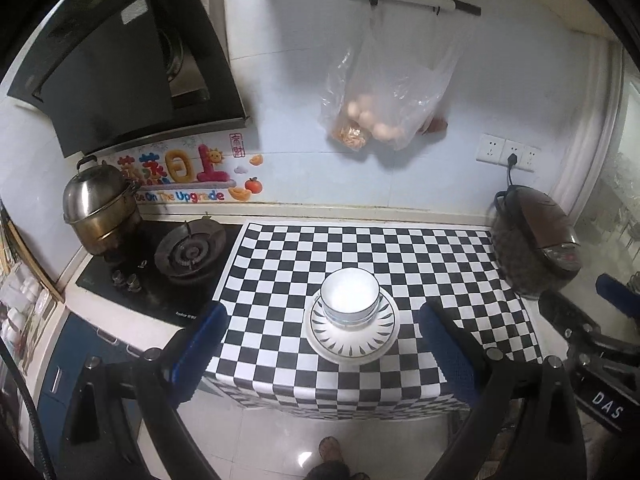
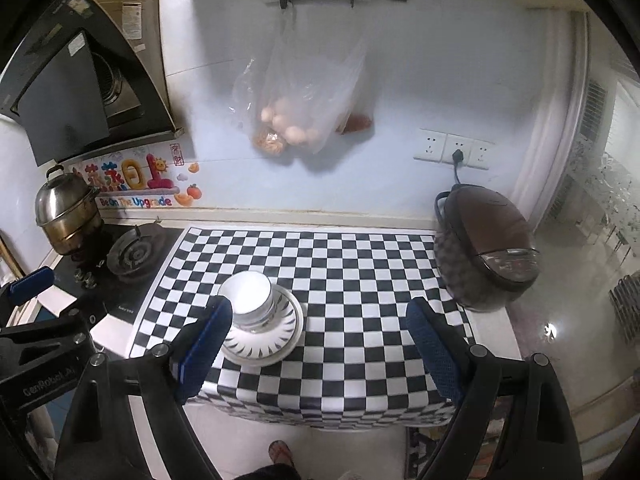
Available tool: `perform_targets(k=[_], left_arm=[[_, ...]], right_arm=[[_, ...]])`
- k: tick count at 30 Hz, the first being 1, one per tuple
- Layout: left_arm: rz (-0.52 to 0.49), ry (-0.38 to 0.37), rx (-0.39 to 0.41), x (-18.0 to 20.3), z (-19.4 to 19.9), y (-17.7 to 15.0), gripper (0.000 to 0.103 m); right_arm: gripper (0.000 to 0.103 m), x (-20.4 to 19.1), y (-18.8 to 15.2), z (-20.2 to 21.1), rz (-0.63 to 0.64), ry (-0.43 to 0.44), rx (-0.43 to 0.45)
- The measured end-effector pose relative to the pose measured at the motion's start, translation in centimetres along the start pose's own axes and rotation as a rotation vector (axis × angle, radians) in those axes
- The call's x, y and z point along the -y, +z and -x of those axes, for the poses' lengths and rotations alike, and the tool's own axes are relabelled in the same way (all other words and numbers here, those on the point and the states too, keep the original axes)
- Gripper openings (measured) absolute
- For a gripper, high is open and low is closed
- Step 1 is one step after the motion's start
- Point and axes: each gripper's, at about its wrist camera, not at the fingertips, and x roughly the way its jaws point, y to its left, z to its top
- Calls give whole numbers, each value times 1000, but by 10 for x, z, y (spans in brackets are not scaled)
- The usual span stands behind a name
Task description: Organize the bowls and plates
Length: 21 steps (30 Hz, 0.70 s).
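Between the spread blue pads of the left gripper (image 1: 322,334), just ahead of the fingertips and touching neither, a white bowl (image 1: 350,294) stands upright on a white plate (image 1: 352,330) with dark petal marks round its rim. Nothing is held. Plate and bowl rest near the front edge of a black-and-white checkered cloth (image 1: 360,248). At the right of this gripper the other tool's body shows, lettered "DAS".

For the right gripper (image 2: 320,334), also wide apart and holding nothing, the same bowl (image 2: 250,294) and plate (image 2: 272,336) lie ahead and to the left, partly behind its left pad (image 2: 204,344). At its far left the other tool's frame reads "GenRobot.AI".

Further left of both tools a gas burner (image 1: 188,252) sits in a black hob, with a steel steamer pot (image 1: 98,210) behind it. On the wall above, a bright sticker (image 1: 180,178) reads "Be On The Upgrade" under large Chinese characters. A black range hood (image 1: 120,64) hangs over it, its labels too small to read.

Straight ahead, a clear plastic bag (image 1: 384,92) of eggs hangs from a wall rail. Right of the tools a brown rice cooker (image 2: 486,248) stands on the counter, plugged into a wall socket (image 2: 456,148).
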Motion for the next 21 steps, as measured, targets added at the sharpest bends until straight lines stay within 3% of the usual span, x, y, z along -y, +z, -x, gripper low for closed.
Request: perform_targets(k=[8,21], left_arm=[[-15,-6,51,-18,41,-12,98],[-41,-34,69,-61,70,-36,98]], right_arm=[[91,-12,-14,43,-16,-33,18],[91,-60,-38,93,-43,-82,55]])
